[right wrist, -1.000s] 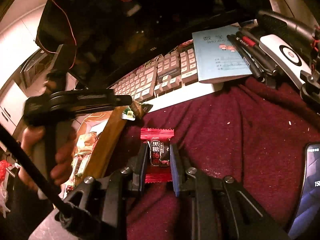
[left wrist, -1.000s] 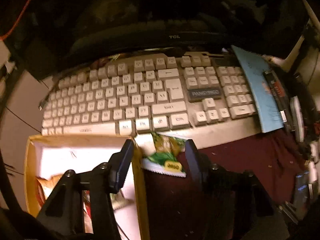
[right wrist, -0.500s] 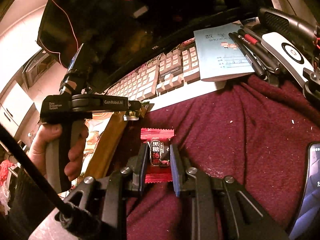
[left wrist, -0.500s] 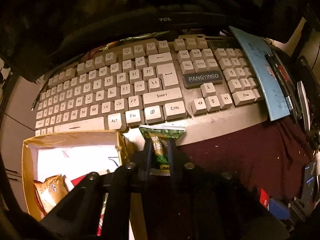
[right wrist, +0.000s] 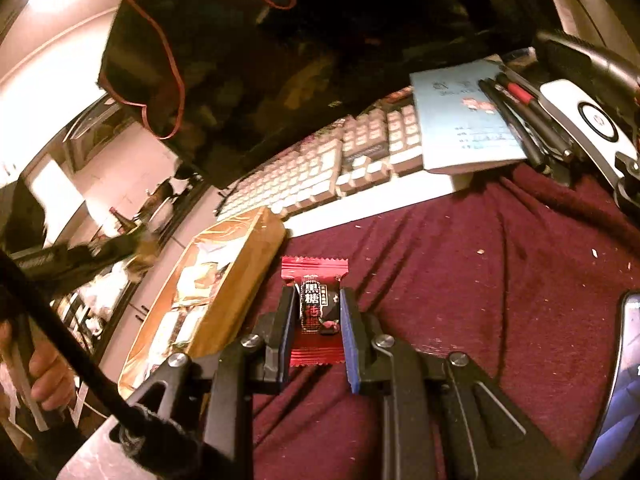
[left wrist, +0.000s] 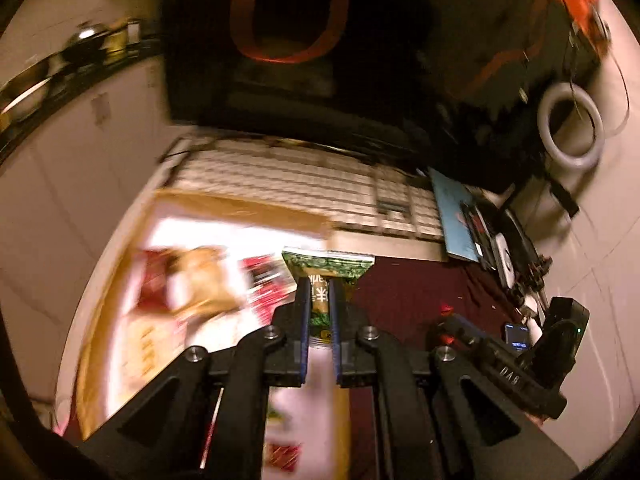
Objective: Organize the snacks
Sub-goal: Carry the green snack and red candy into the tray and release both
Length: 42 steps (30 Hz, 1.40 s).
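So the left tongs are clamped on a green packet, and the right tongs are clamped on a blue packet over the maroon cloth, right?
Not quite. The left tongs do clamp the green packet, but the packet in the right tongs is red, not blue. The right wrist view shows it over the maroon cloth.

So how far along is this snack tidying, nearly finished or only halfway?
Partway, it seems. Done: several packets already lie in the box. In hand: the left gripper is shut on a green snack packet held near the box, and the right gripper is clamped on a red candy on the maroon cloth. Left: getting both into the box.
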### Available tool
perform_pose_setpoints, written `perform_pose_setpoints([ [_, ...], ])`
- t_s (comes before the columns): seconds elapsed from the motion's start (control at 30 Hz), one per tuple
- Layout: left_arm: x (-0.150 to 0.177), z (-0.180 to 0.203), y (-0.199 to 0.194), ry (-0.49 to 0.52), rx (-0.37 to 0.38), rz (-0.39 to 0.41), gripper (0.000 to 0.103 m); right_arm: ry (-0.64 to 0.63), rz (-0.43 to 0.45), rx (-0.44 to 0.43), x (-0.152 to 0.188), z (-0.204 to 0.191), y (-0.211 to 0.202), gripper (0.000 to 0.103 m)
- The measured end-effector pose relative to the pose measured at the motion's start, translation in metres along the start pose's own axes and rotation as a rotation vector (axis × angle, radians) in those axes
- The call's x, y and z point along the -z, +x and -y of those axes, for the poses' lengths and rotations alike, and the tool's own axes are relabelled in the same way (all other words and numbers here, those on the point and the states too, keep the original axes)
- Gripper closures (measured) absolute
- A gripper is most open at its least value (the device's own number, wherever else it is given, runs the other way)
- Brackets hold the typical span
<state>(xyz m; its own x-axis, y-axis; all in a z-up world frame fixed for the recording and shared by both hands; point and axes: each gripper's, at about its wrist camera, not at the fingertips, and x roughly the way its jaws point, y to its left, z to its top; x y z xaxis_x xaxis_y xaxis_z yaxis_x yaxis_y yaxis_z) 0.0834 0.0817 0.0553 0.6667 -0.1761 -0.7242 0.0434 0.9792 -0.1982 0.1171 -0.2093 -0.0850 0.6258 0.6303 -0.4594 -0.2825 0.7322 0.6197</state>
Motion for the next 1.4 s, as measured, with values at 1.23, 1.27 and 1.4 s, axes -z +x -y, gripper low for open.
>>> perform_pose_setpoints([
  [1.23,0.090,-0.059,0.003,-0.043,-0.173,-0.061,0.053,-0.270,-0.250,0.020,0.019,-0.158,0.089,0.062],
  [1.27,0.090,-0.056,-0.002,-0.033,-0.193,-0.031,0.029,-0.259,-0.241,0.010,0.020,-0.158,0.081,0.062],
  [1.4,0.091,-0.043,-0.024,-0.011,-0.242,0.079,0.017,-0.236,-0.185,-0.022,0.028,-0.157,0.040,0.058],
])
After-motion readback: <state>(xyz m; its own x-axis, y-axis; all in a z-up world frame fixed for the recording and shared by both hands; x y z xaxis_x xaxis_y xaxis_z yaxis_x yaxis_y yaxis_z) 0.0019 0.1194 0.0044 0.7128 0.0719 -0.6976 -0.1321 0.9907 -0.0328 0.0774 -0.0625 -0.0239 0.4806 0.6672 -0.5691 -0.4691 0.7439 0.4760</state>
